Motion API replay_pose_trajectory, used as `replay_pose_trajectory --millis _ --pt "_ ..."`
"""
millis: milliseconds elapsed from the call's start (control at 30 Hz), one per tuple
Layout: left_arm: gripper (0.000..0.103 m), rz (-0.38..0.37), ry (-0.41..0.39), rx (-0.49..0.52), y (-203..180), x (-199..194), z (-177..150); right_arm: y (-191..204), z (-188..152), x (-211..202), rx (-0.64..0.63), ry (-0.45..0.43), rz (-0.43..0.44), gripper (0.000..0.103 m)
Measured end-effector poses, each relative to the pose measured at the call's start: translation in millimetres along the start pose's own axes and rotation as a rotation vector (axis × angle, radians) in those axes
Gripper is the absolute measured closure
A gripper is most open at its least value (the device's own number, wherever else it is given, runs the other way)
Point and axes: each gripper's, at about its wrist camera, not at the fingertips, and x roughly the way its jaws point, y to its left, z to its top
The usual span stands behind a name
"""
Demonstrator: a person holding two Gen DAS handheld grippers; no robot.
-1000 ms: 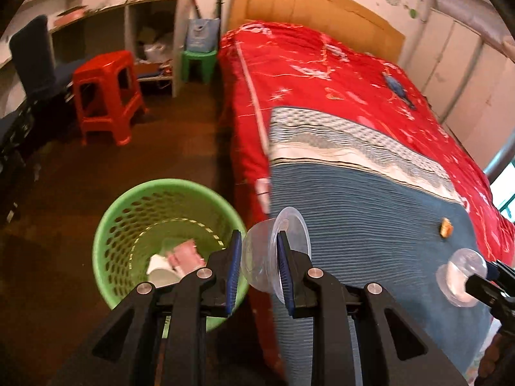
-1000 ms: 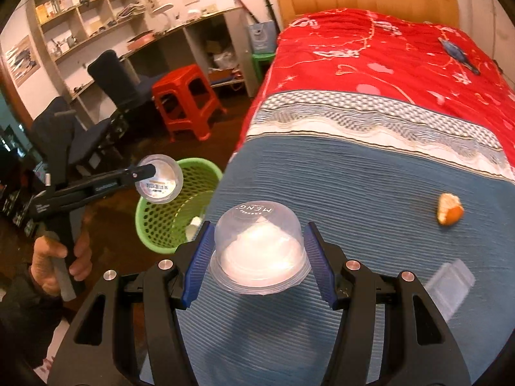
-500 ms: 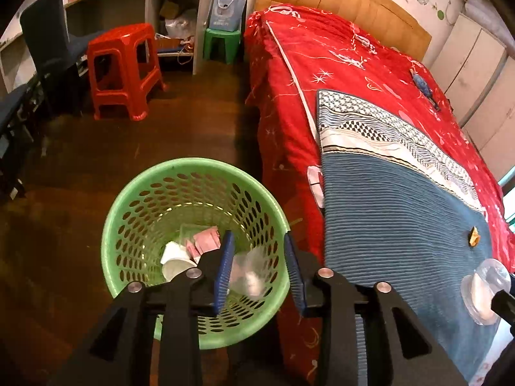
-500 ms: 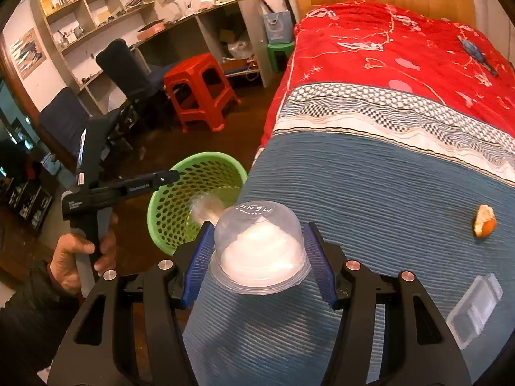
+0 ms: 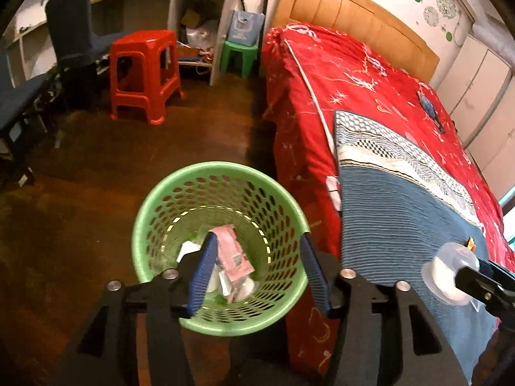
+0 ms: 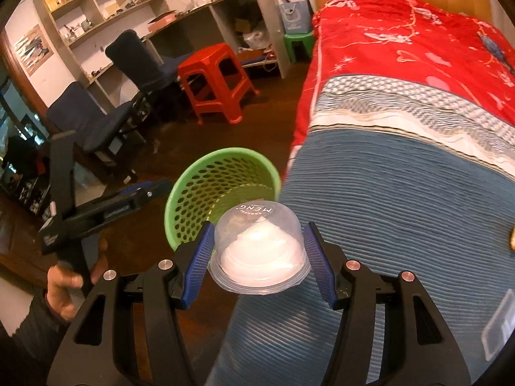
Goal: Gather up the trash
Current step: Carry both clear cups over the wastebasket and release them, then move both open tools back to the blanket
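A green perforated trash basket point(image 5: 180, 193) stands on the floor beside the bed; it also shows in the right wrist view point(image 6: 193, 186). It holds a pink wrapper point(image 5: 233, 251) and white scraps. My left gripper point(image 5: 257, 276) is open and empty above the basket. My right gripper point(image 6: 259, 260) is shut on a clear domed plastic cup point(image 6: 257, 244) with white paper inside, held over the blue blanket point(image 6: 402, 225) near the bed edge. The cup also shows in the left wrist view point(image 5: 449, 271). A piece of orange peel point(image 5: 470, 243) lies on the blanket.
A clear plastic tray point(image 6: 499, 331) lies on the blanket at the right. A red stool point(image 5: 145, 74), a green stool point(image 5: 239, 56), dark chairs point(image 5: 74, 41) and a desk with shelves stand beyond the dark wooden floor. The red quilt point(image 5: 354, 83) covers the far bed.
My left gripper moved over the basket, opened and dropped its clear cup into it. My right gripper carried its domed cup left, toward the bed edge and the basket.
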Motion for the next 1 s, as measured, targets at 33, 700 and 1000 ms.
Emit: replay_pose_trajectory --millis 33,700,1000 --pt "0.048 0.006 -0.001 -0.001 3.3 -2.0 -0.8 3.4 1.9 4.2 -0.006 0.003 0.001 0.045" --pt "0.034 0.080 -0.030 -0.006 30.6 -25.1 -10.6 36.6 35.2 82.8 0.032 0.067 0.043 0.035" --pt "0.031 0.089 -0.037 0.036 7.8 -30.8 -18.9 15.0 23.0 45.8 0.068 0.029 0.035 0.033"
